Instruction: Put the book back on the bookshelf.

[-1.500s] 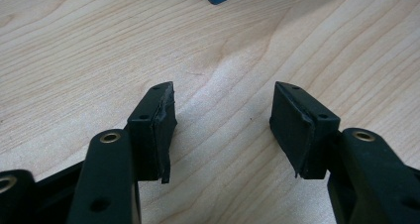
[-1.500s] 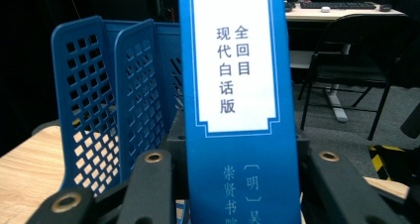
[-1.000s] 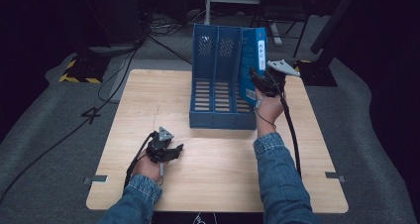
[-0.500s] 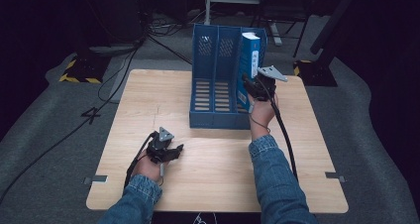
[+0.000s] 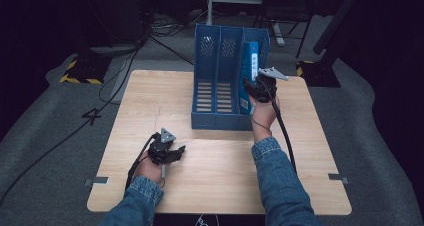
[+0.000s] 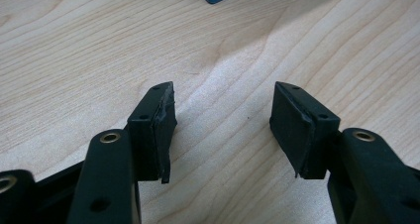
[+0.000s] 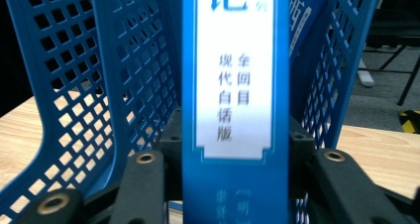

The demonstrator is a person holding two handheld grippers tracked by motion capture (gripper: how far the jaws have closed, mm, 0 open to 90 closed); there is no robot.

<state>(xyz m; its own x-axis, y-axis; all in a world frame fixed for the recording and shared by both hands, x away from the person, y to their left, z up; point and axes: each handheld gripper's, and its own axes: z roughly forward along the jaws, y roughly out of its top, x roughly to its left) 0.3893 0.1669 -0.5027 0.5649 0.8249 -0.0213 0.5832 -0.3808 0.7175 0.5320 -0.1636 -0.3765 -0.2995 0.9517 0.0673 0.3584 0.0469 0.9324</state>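
Gripping the blue book (image 5: 249, 71) upright in the file rack's (image 5: 220, 117) rightmost slot, the right gripper (image 5: 252, 88) is nearly finishing placement, release remaining; the left gripper (image 6: 223, 120) is resting on the table (image 6: 74, 45), fingers apart; the right view is showing fingers (image 7: 171, 140) clamping the spine.

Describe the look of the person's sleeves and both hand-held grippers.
Both sleeves are blue denim, cuffs at the wrists. Each hand-held gripper is black: the left hand-held gripper has two flat rectangular pads on arms with brass-coloured rivets, and the right hand-held gripper shows the same rivets. A grey three-cornered plate tops each, and a black cable trails back along the forearm.
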